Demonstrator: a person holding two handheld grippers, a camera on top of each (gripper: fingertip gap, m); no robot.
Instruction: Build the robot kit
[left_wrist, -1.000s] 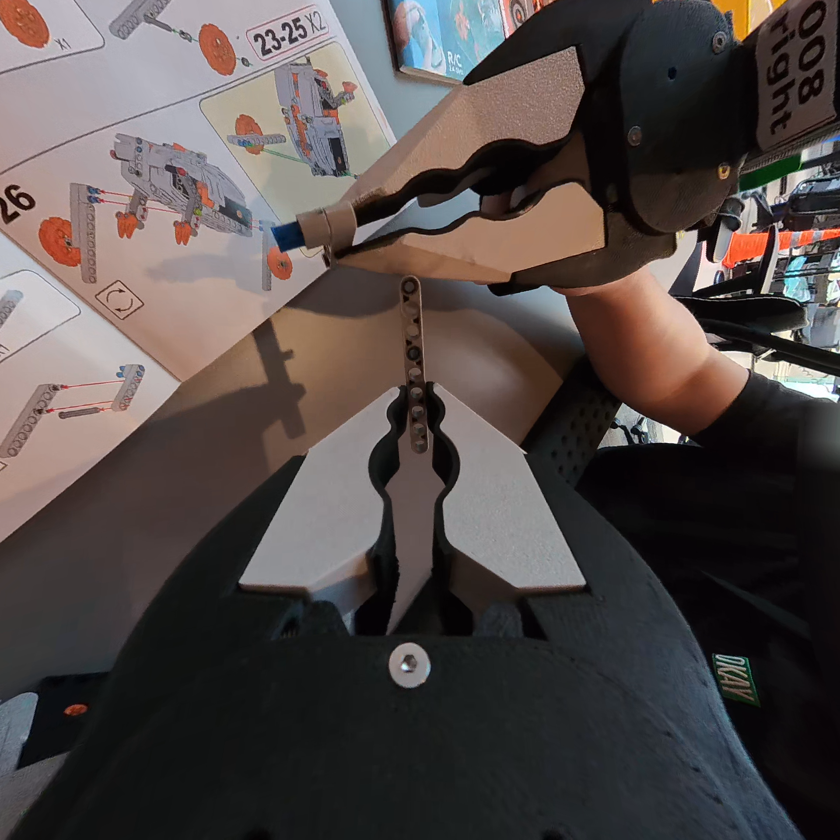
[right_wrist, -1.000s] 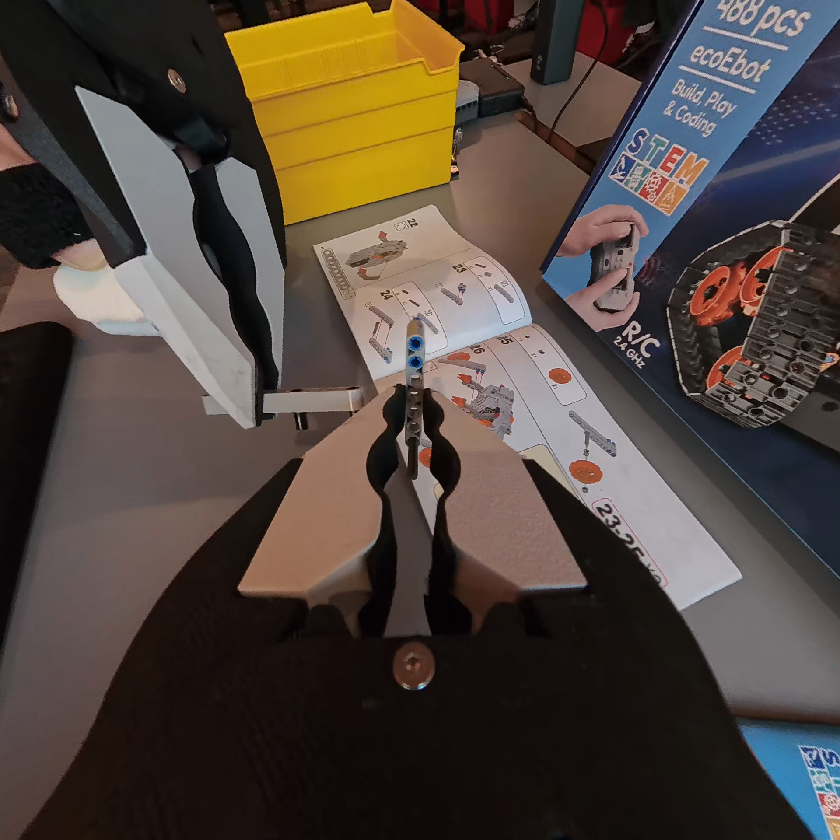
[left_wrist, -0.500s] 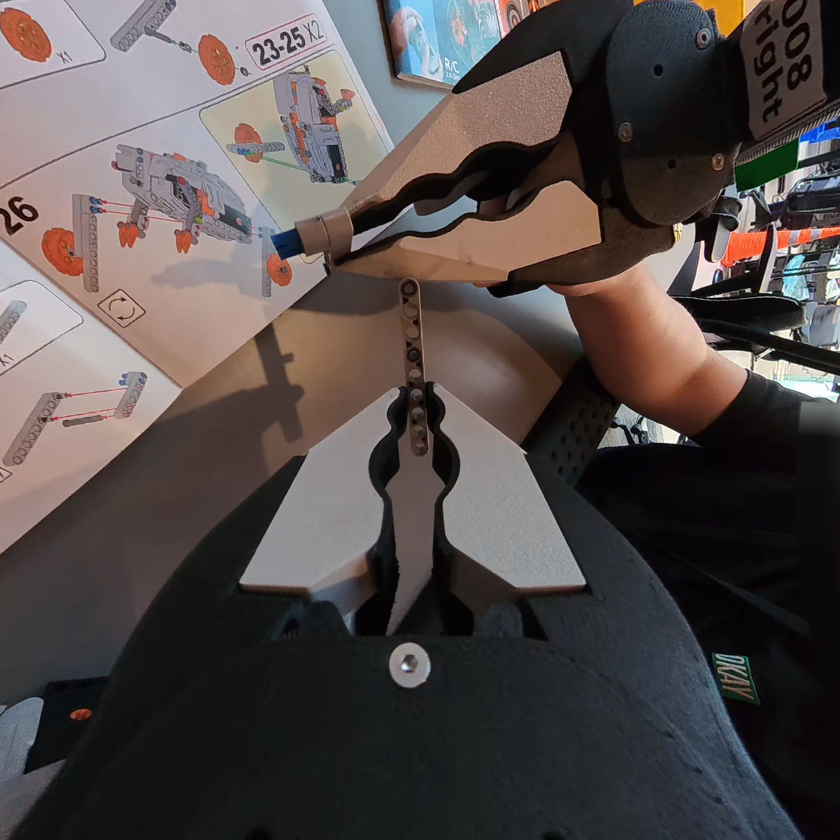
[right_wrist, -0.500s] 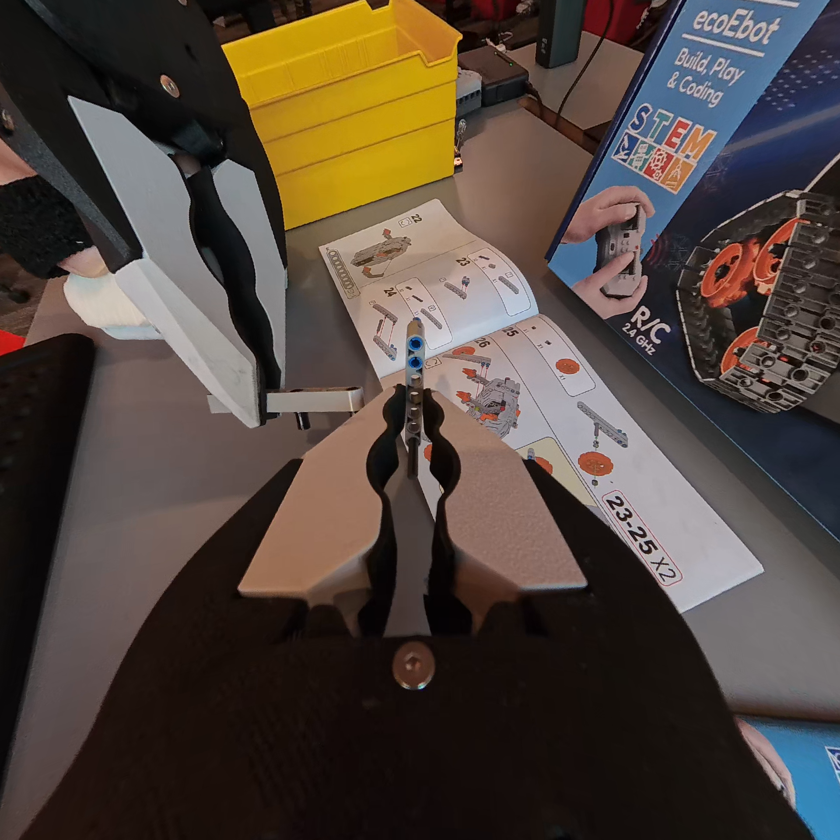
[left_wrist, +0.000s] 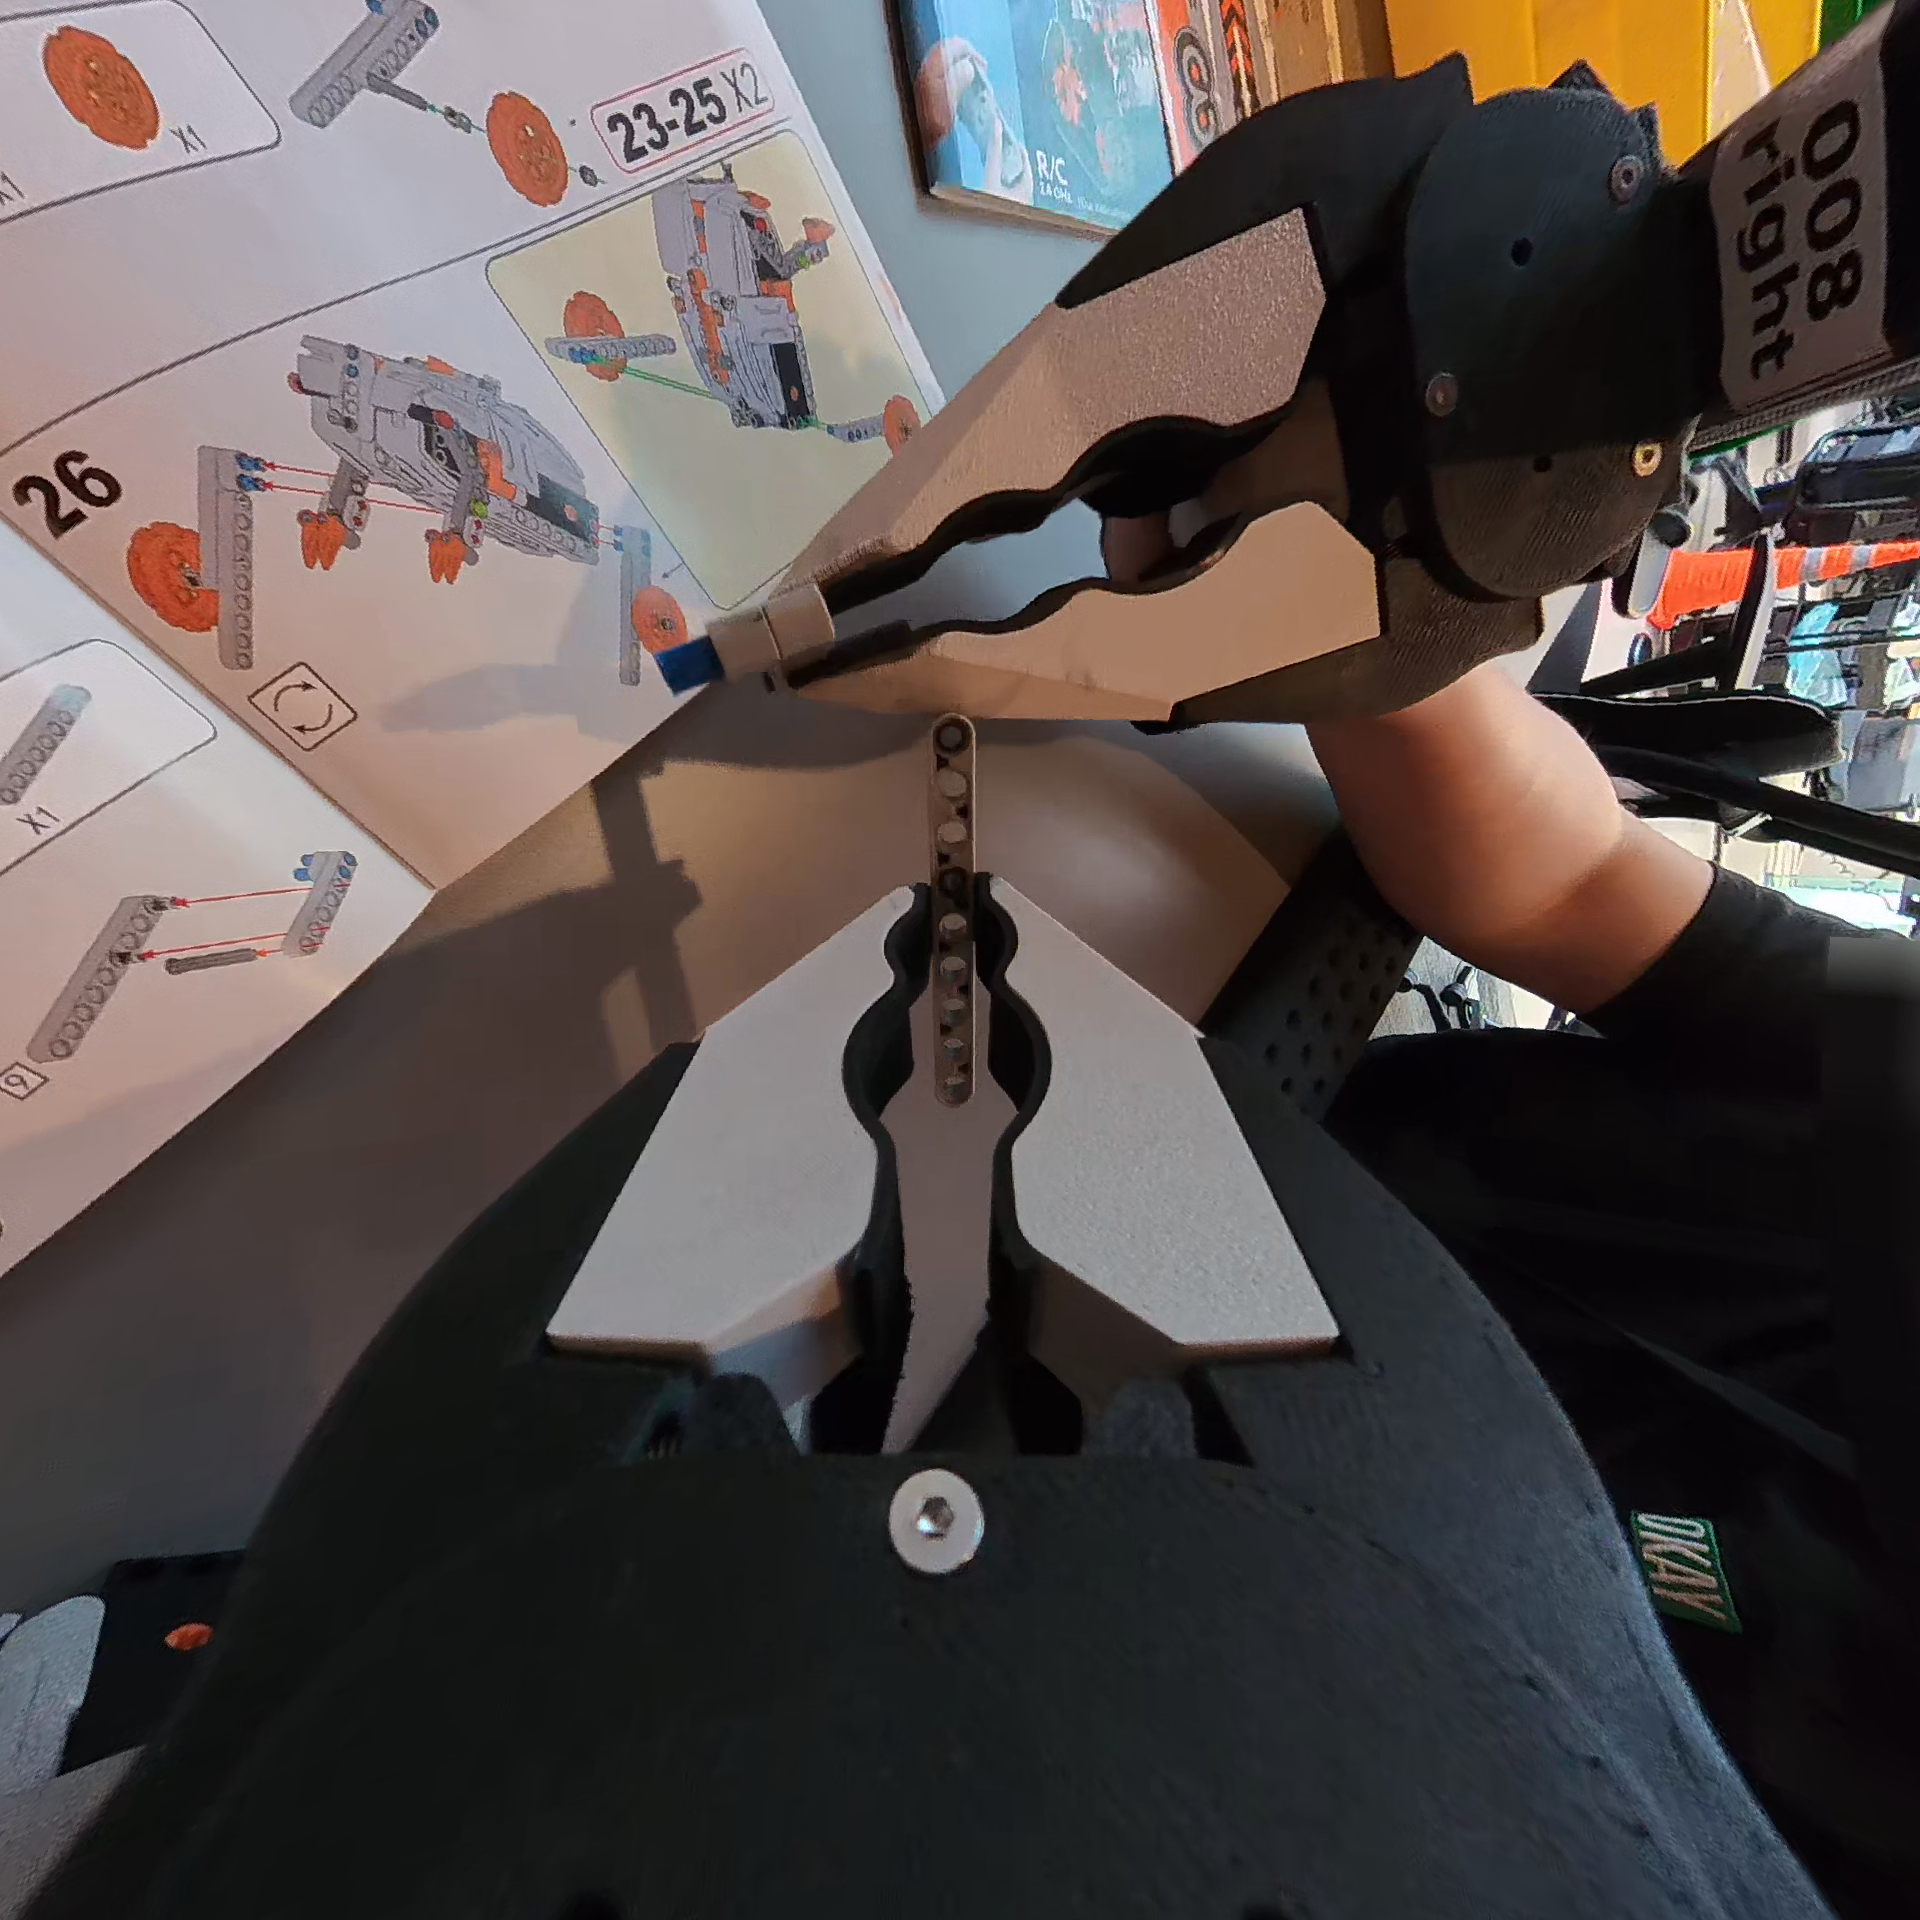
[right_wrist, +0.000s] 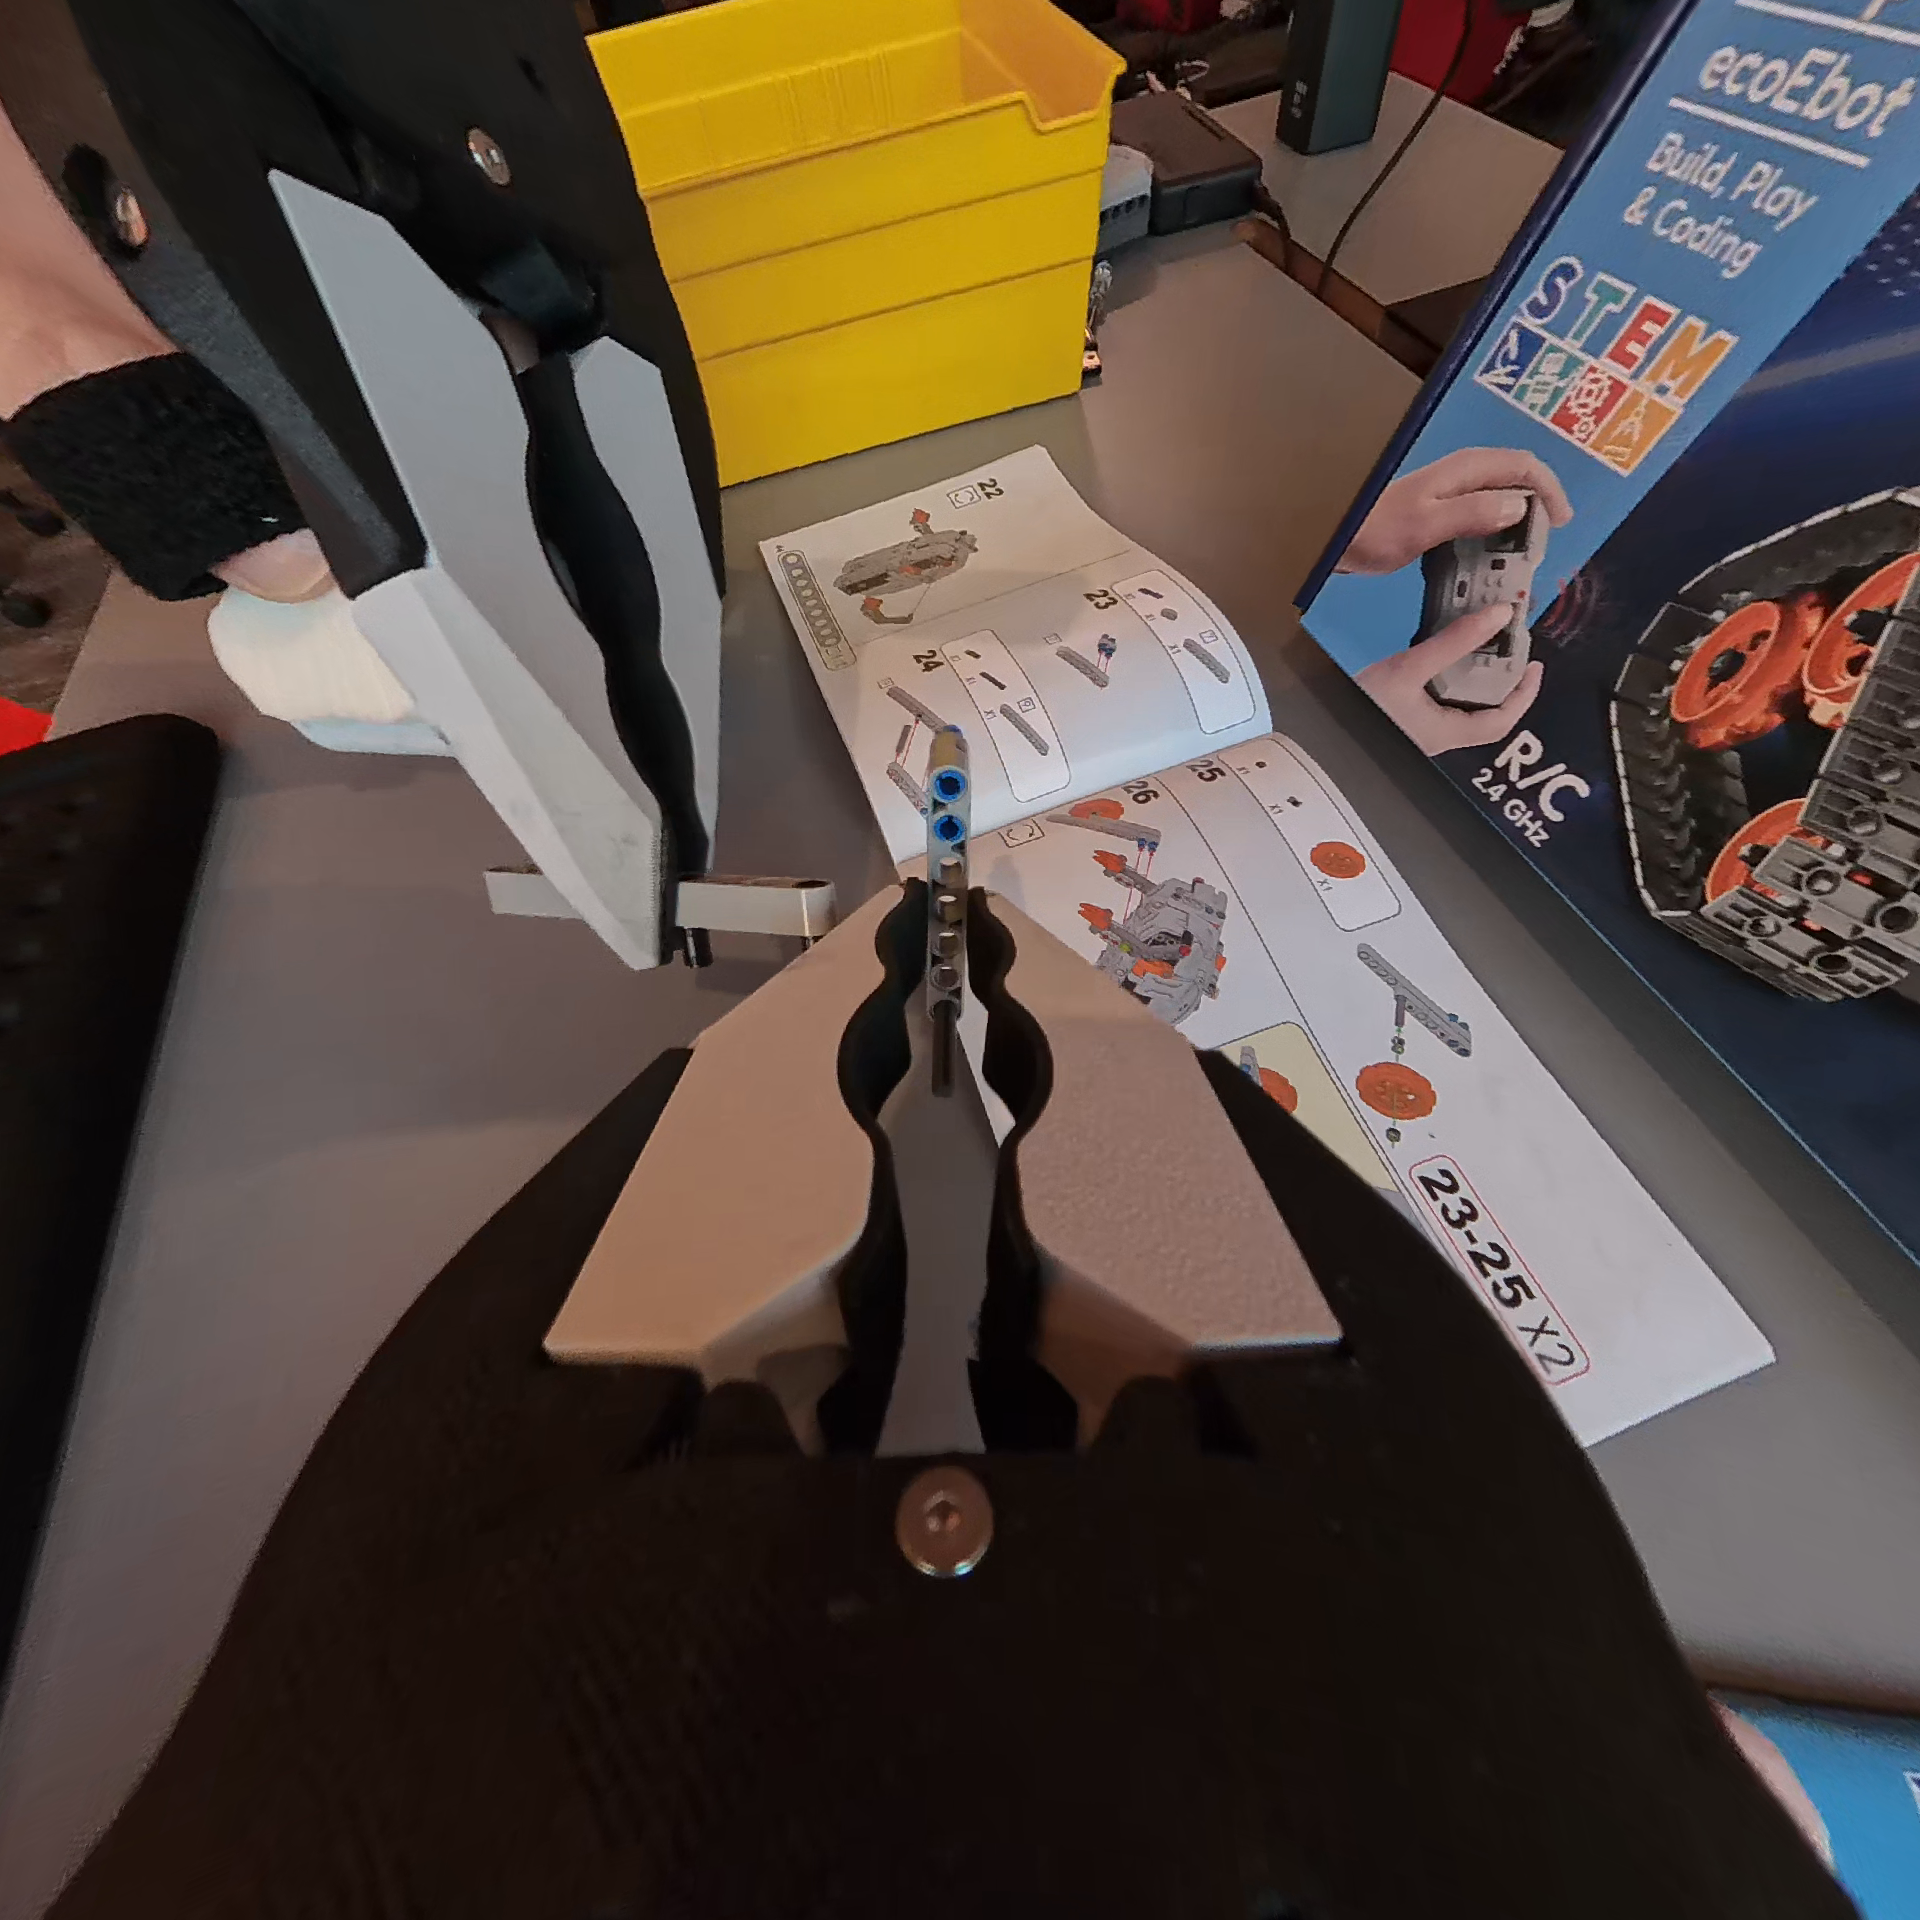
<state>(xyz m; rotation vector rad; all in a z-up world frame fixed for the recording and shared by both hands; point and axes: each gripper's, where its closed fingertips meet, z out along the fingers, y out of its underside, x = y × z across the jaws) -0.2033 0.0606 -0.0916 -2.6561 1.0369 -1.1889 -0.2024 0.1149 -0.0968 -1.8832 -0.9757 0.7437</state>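
While my left gripper (left_wrist: 951, 894) pinches a long grey holed beam (left_wrist: 953, 831) upright, my right gripper (right_wrist: 945, 904) clamps a shorter grey beam with blue pins (right_wrist: 948, 831), both above the grey table (right_wrist: 312, 1091). Only my right wrist view shows the yellow bin (right_wrist: 873, 239) and the blue kit box (right_wrist: 1662, 520) beyond the open instruction booklet (right_wrist: 1091, 831); my left wrist view alone shows my forearm (left_wrist: 1475, 821).
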